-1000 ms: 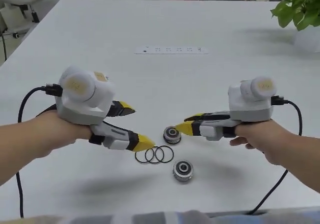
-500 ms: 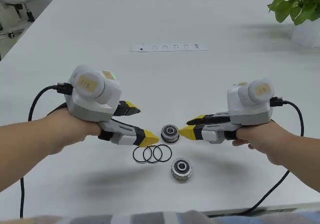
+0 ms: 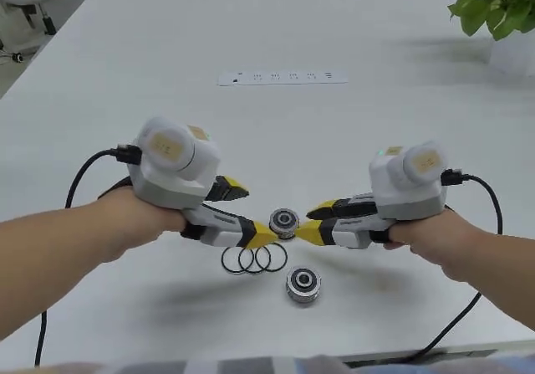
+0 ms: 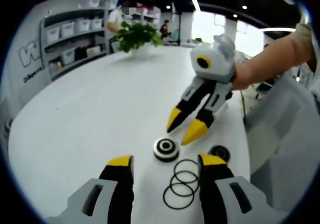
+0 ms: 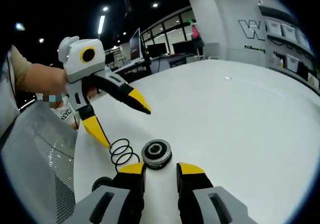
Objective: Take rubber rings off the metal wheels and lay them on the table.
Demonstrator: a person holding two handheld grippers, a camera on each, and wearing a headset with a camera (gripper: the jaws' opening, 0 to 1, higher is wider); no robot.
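While the left gripper (image 3: 253,215) stands wide open and empty, the right gripper (image 3: 307,223) has jaws only narrowly parted, also empty. Their tips flank one metal wheel (image 3: 284,221) on the table (image 3: 376,98); contact unclear. Three rubber rings (image 3: 255,258) lie overlapping just beside it. The second wheel (image 3: 303,283) sits beside the rings, nearer the person.
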